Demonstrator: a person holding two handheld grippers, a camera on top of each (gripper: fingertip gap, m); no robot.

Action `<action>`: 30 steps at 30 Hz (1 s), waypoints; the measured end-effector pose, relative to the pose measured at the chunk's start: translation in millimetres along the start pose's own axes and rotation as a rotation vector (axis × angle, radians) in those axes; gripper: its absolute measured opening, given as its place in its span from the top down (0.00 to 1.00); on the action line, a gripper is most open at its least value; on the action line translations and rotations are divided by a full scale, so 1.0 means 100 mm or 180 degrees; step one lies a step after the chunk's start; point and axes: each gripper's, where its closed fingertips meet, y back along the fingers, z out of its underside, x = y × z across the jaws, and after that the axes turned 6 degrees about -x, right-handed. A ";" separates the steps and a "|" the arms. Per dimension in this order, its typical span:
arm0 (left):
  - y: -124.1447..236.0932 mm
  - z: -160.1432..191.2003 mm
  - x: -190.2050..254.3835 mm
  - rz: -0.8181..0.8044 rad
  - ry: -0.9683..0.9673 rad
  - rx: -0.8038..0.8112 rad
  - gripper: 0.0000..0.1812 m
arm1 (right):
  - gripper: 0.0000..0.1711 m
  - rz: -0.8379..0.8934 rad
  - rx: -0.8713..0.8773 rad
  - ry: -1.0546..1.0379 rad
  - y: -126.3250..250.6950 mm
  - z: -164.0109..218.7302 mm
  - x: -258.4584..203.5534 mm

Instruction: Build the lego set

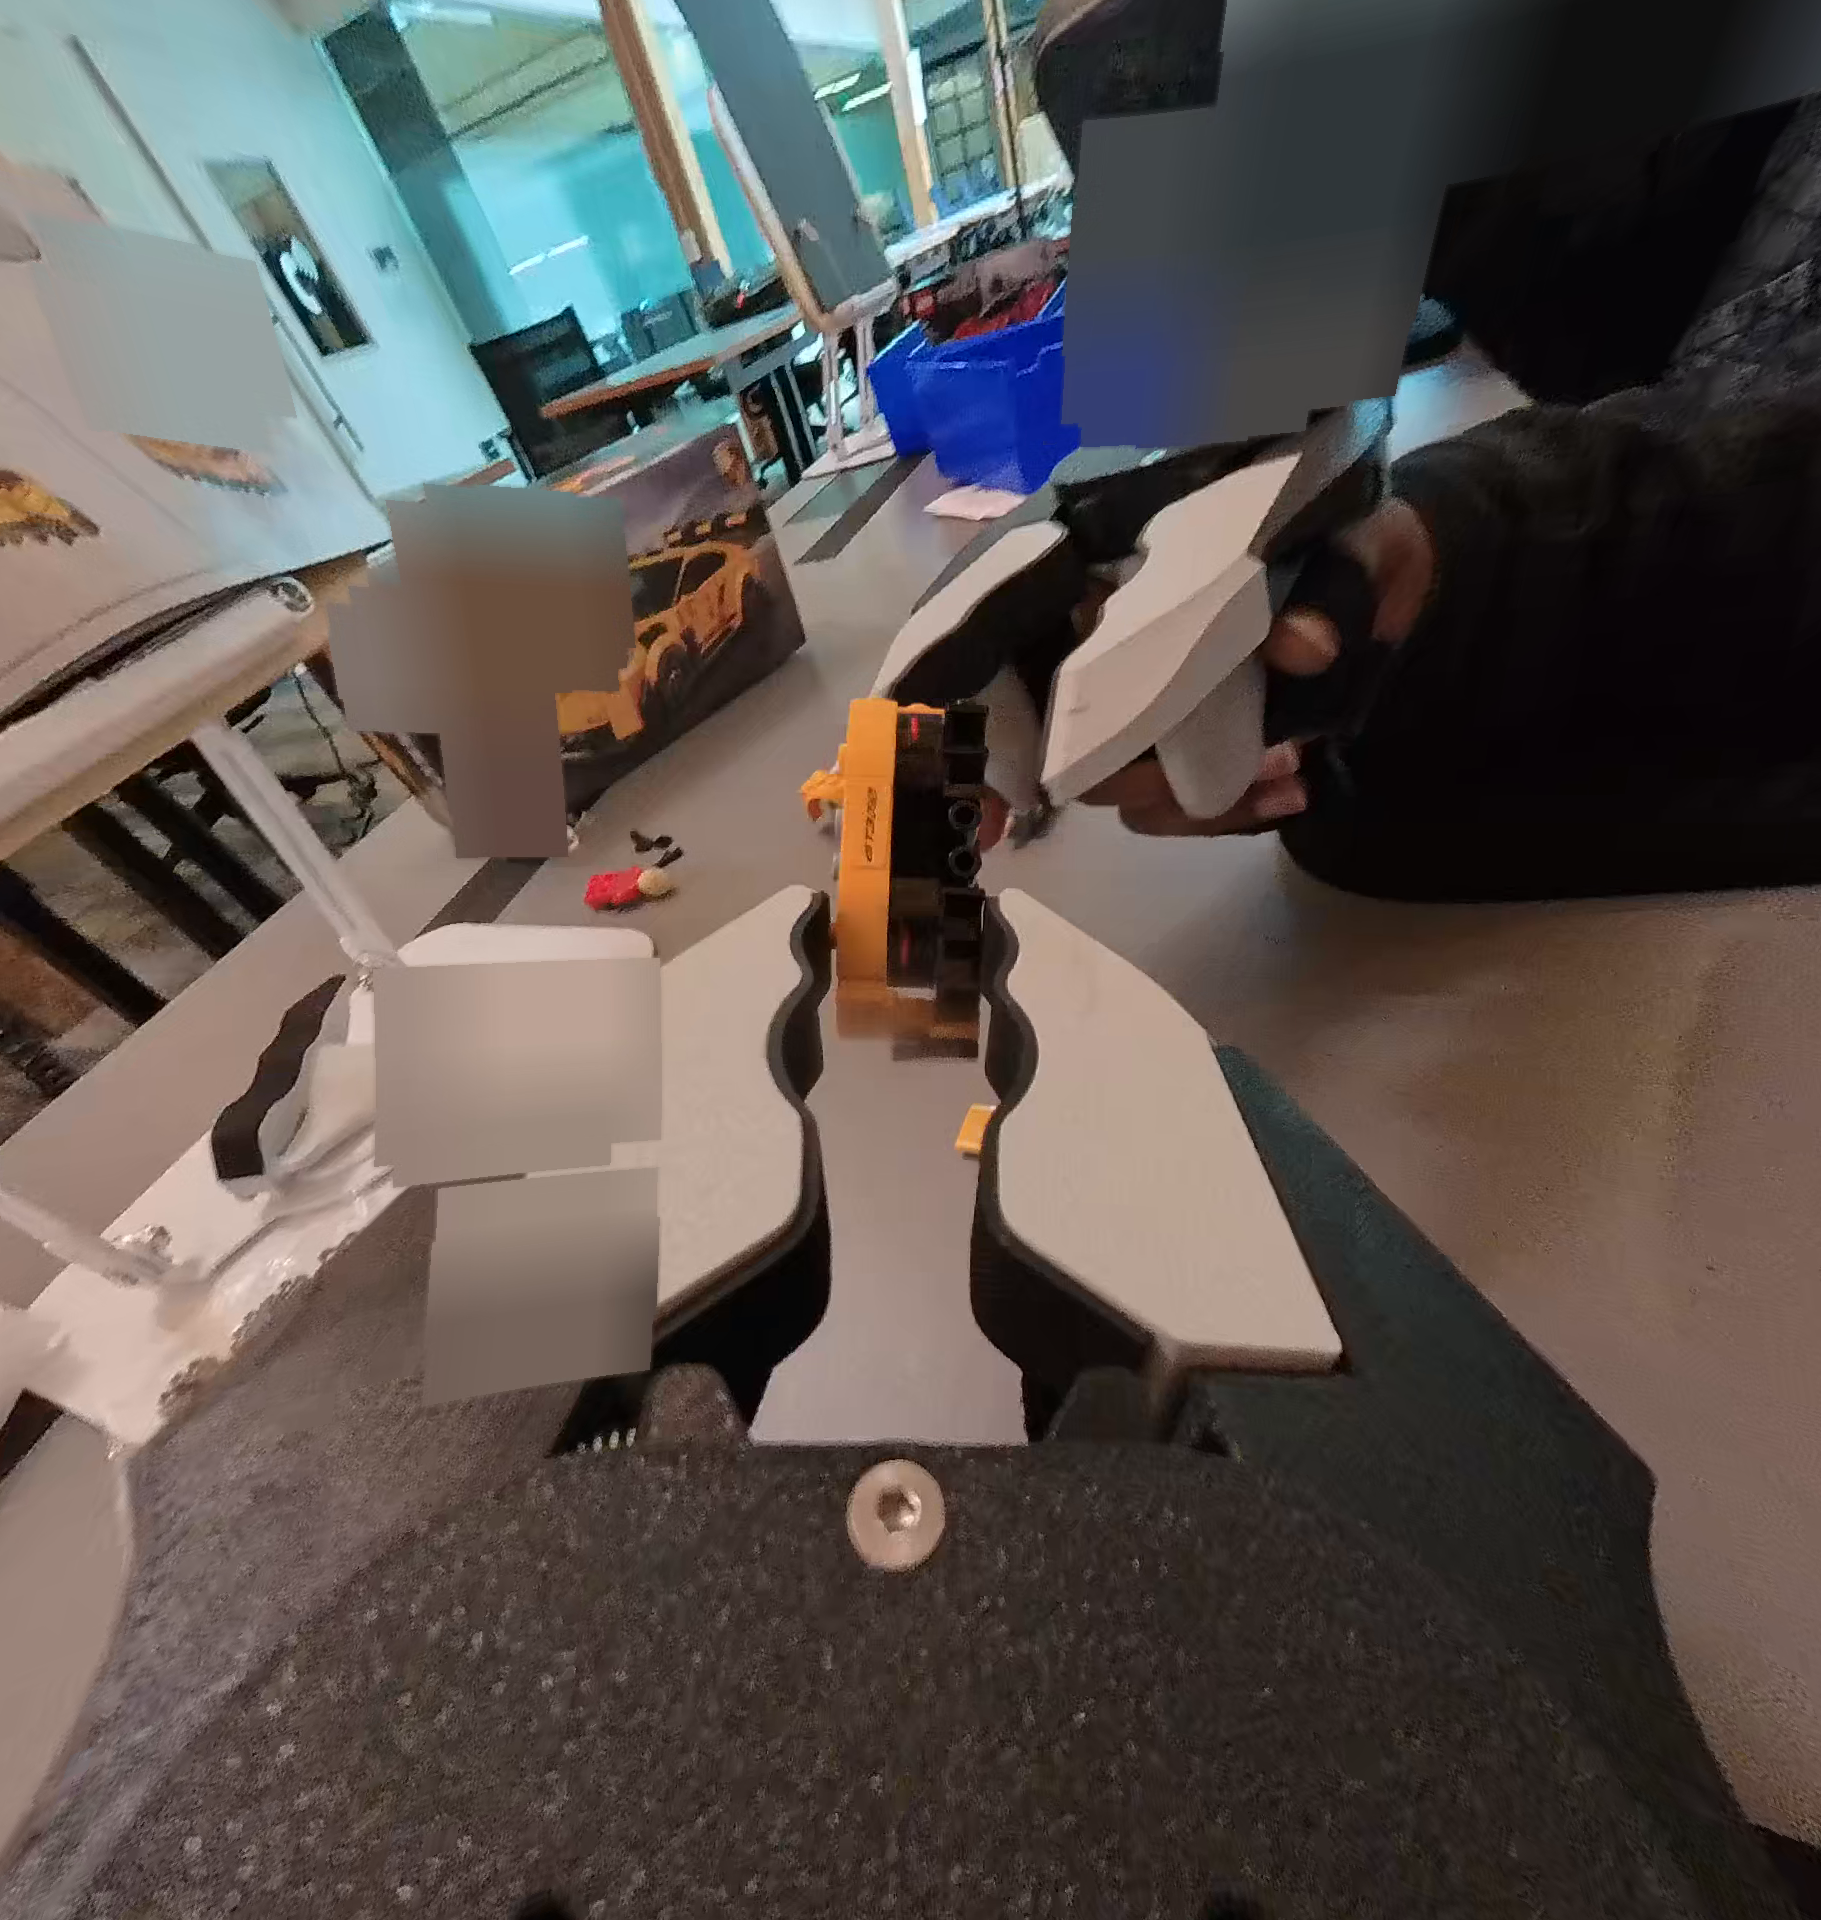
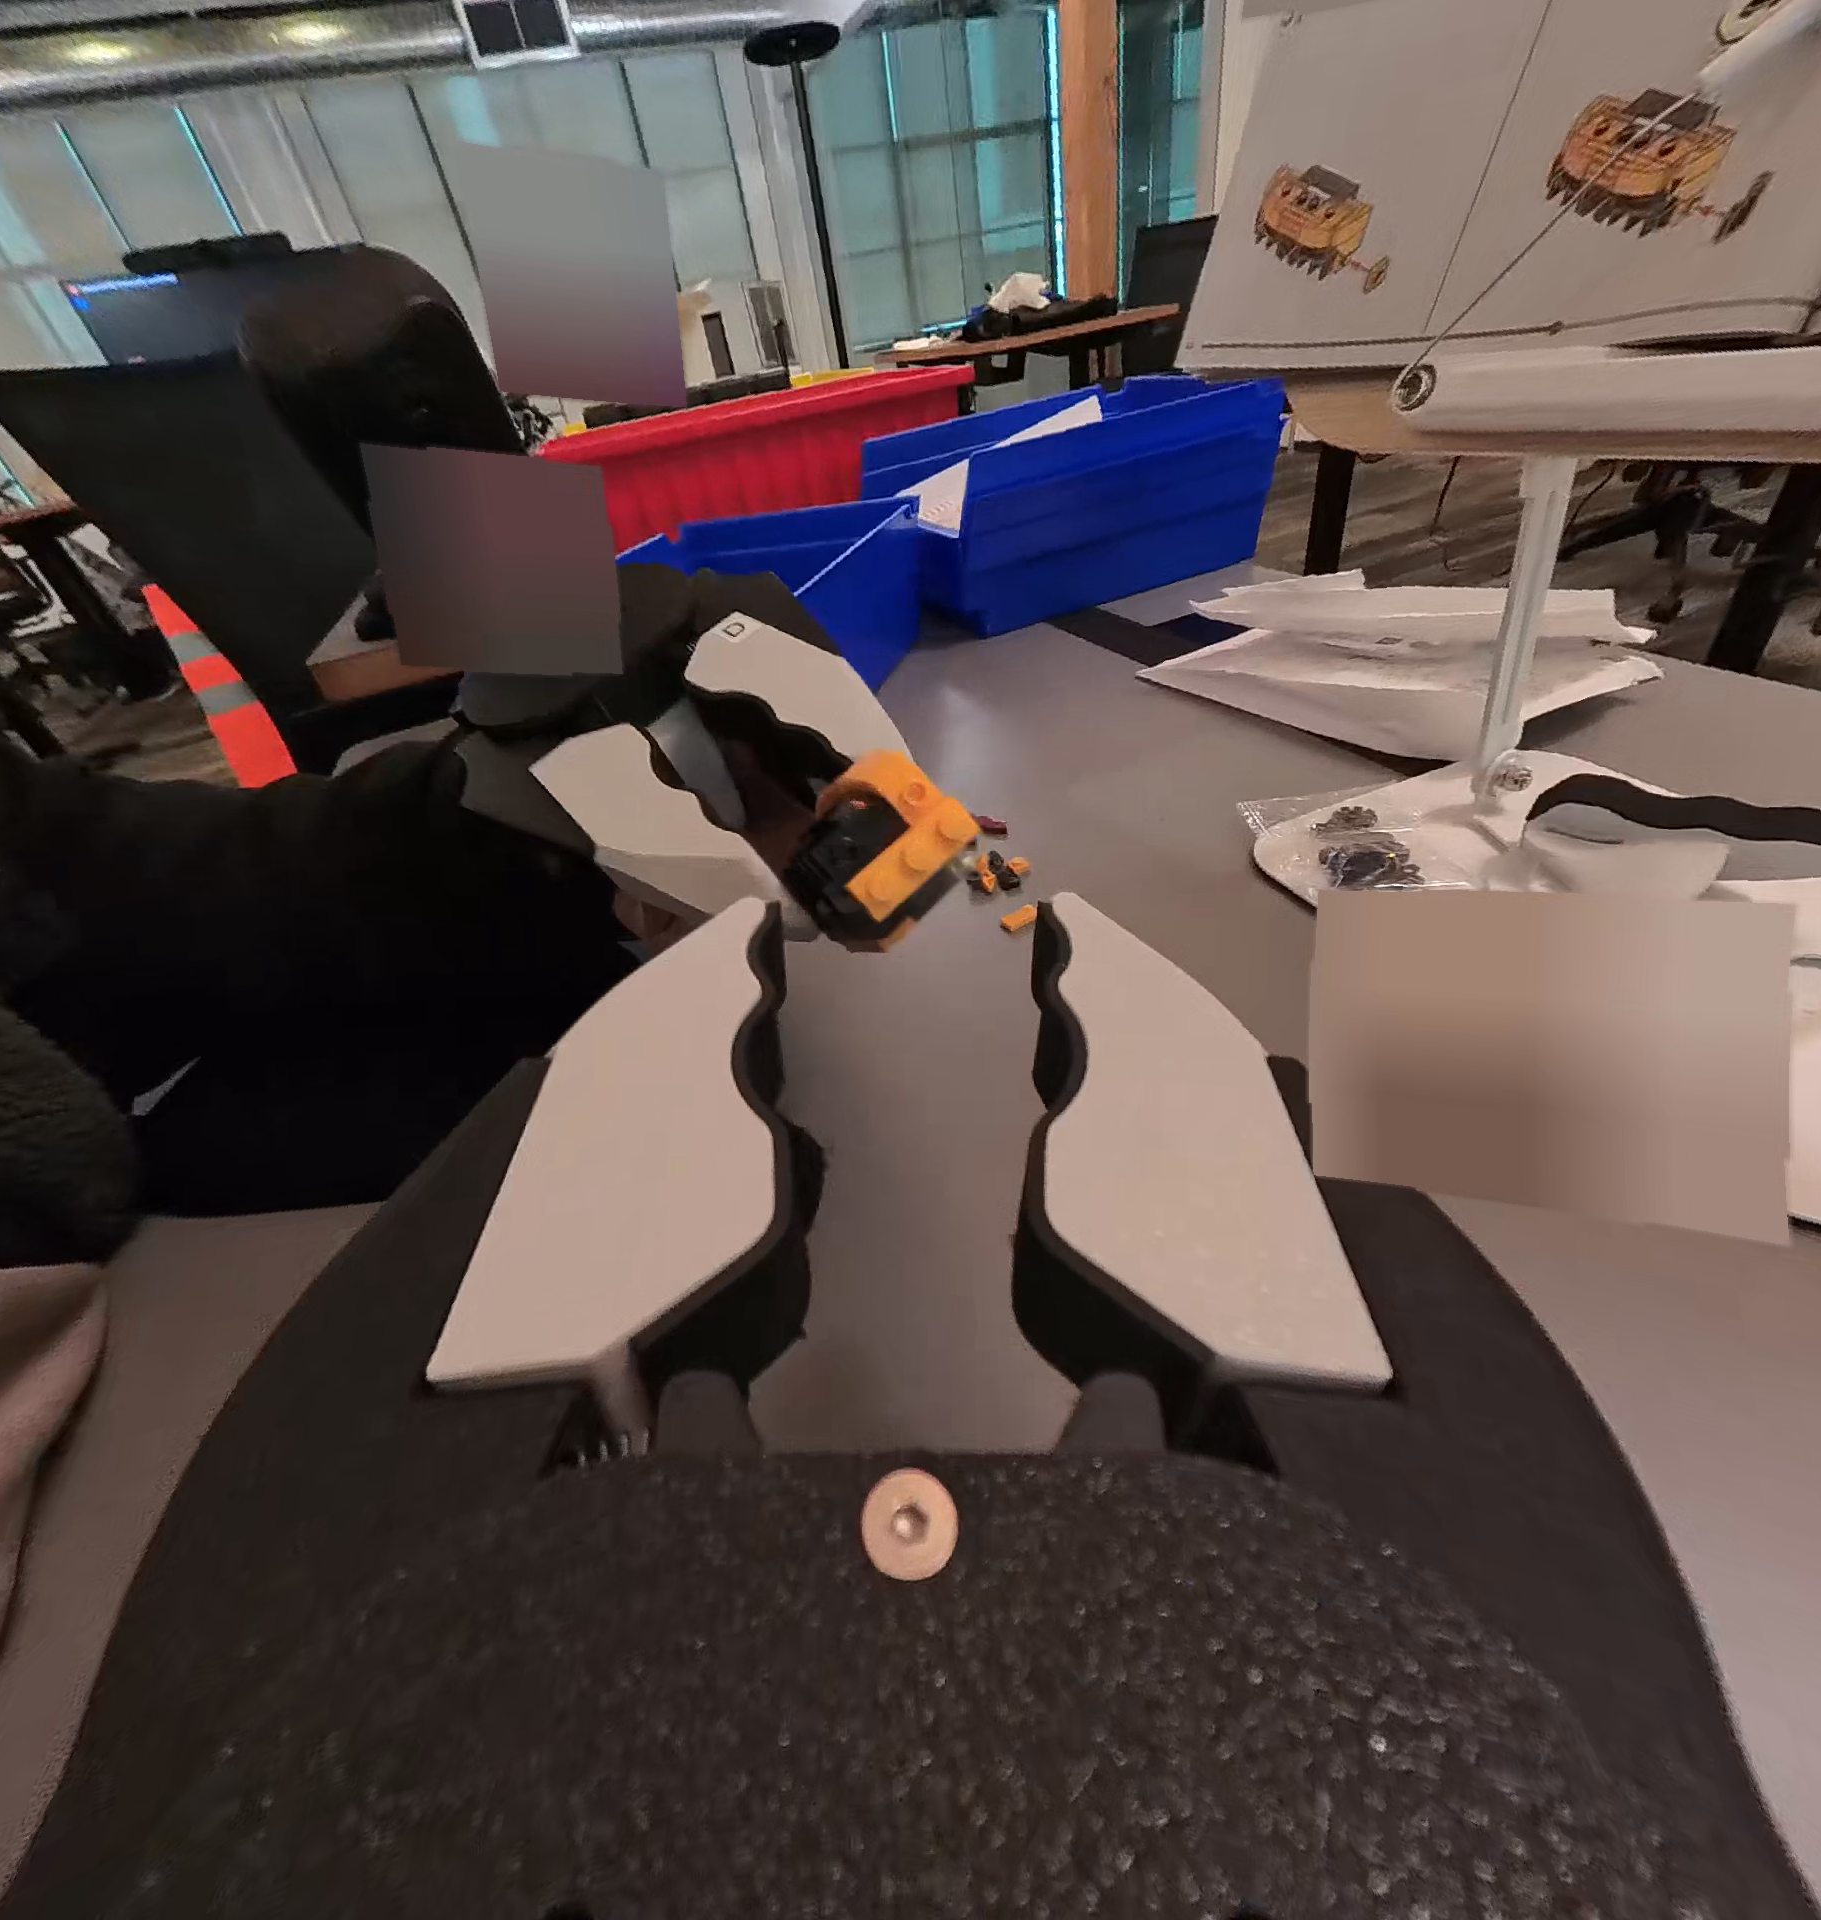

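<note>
A yellow and black lego assembly (image 1: 906, 862) is held between the fingers of my left gripper (image 1: 906, 925), which is shut on it just above the grey table (image 1: 1405, 1091). The right wrist view shows the assembly (image 2: 885, 857) tilted in the left gripper (image 2: 771, 831). My right gripper (image 2: 911, 920) is open and empty, its tips just in front of the assembly. In the left wrist view, the right gripper (image 1: 1031, 800) sits close behind the assembly's black side. Small loose orange and black pieces (image 2: 999, 873) lie on the table beside it.
A red piece (image 1: 615, 888) and a small yellow piece (image 1: 973, 1127) lie on the table. The lego box (image 1: 698, 623) stands at the back left. Blue bins (image 2: 1093, 509), papers (image 2: 1405, 665), a bag of parts (image 2: 1353, 842) and a booklet stand (image 2: 1508, 623) are around. Both grippers' tips are close together, under 4 cm apart.
</note>
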 end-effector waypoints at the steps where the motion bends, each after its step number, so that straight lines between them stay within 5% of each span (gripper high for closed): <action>1: 0.01 -0.02 0.02 0.0035 0.0000 0.0046 0.85 | 0.74 -0.0005 0.0006 0.0006 0.00 0.00 0.00; 10: -0.09 0.14 0.36 0.0674 0.0053 -0.0218 0.85 | 0.89 -0.0374 -0.0050 0.0639 0.02 0.04 -0.35; 20: -0.07 0.22 0.34 0.0663 0.0072 -0.0426 0.85 | 0.90 -0.0325 -0.0239 0.0772 0.02 0.15 -0.30; 30: -0.08 0.33 0.48 0.0837 -0.0089 -0.0731 0.85 | 0.76 -0.0366 -0.0368 0.0855 -0.03 0.25 -0.33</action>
